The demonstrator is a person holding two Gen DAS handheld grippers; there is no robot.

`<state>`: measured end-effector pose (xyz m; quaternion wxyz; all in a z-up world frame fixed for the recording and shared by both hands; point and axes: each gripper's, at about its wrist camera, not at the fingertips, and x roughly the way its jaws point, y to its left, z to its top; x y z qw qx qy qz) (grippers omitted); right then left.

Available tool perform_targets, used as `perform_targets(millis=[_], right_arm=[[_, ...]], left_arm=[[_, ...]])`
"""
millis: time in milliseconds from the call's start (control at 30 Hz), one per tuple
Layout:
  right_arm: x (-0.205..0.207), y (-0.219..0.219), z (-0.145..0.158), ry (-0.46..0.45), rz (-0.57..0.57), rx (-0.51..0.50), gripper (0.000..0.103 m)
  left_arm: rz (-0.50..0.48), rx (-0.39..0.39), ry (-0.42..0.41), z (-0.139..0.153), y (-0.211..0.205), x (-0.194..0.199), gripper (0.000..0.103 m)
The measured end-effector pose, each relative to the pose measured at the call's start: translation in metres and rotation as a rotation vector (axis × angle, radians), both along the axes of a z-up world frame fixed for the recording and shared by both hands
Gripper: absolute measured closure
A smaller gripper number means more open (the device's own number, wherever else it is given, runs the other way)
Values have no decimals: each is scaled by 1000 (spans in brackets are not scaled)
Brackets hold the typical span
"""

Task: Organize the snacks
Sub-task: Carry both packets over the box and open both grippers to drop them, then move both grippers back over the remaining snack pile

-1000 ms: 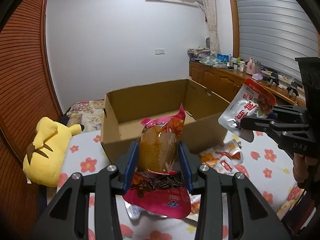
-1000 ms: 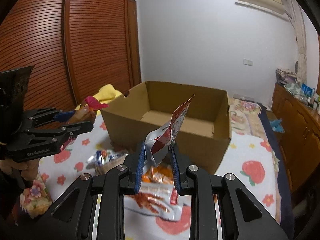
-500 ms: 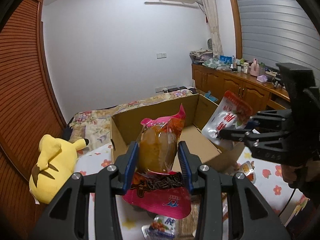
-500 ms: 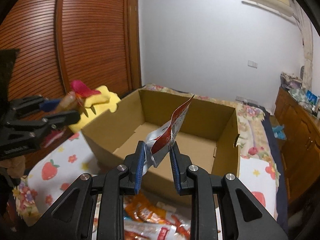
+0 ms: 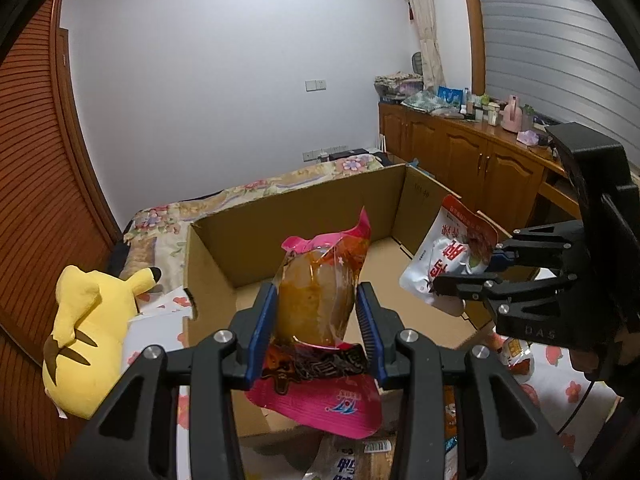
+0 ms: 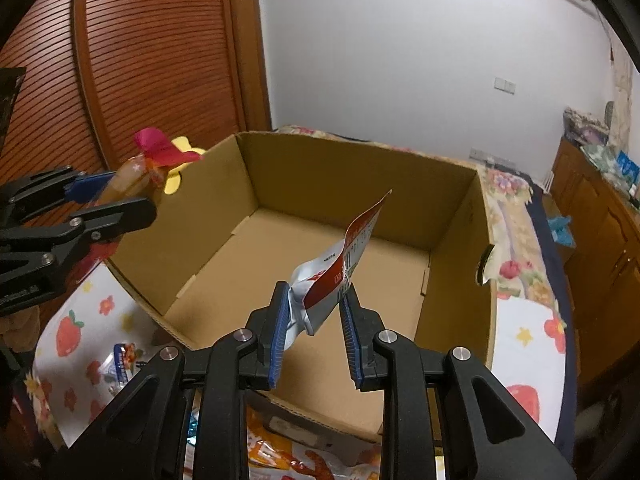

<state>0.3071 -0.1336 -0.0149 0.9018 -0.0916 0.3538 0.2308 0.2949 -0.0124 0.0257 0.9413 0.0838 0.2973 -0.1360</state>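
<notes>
Left wrist view: the left gripper is seen clamped on a pink pouch with orange-brown contents, the pads pressed against both sides of its bulging middle. A second ago the box was seen ahead with its near wall between the pouch and the interior; now the pouch is held at or just over that near rim, and the bare cardboard floor is seen behind it. The right gripper is nearly closed on the crumpled lower end of a white-and-red packet, which stands up between the pads. In the right wrist view the packet has been carried from above the loose snacks on the bed to a place over the open box, with the floor directly beyond it. Both snacks have thus been brought from the bedspread side to the box mouth within the last second, while neither grip has been altered.

For the task, it is judged that the carrying stage is nearly done and the release stage is at hand: each snack could be lowered a little and let go onto the empty floor. More packets are seen lying on the bed in front of the box, so further trips are likely to be needed. A yellow plush lies beside the box and is not involved.
</notes>
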Motion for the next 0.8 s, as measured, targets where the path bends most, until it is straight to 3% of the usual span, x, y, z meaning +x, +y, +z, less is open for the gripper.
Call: perform_targets(millis=[233,800], right_arm=[[4,-2,-5,39,7,-6,74],[-26,-21,9,19,-11,52,59]], left_arm=[[-10,32,45,-10,-10,17,64],[-10,19,88,-21,-16,23,60]])
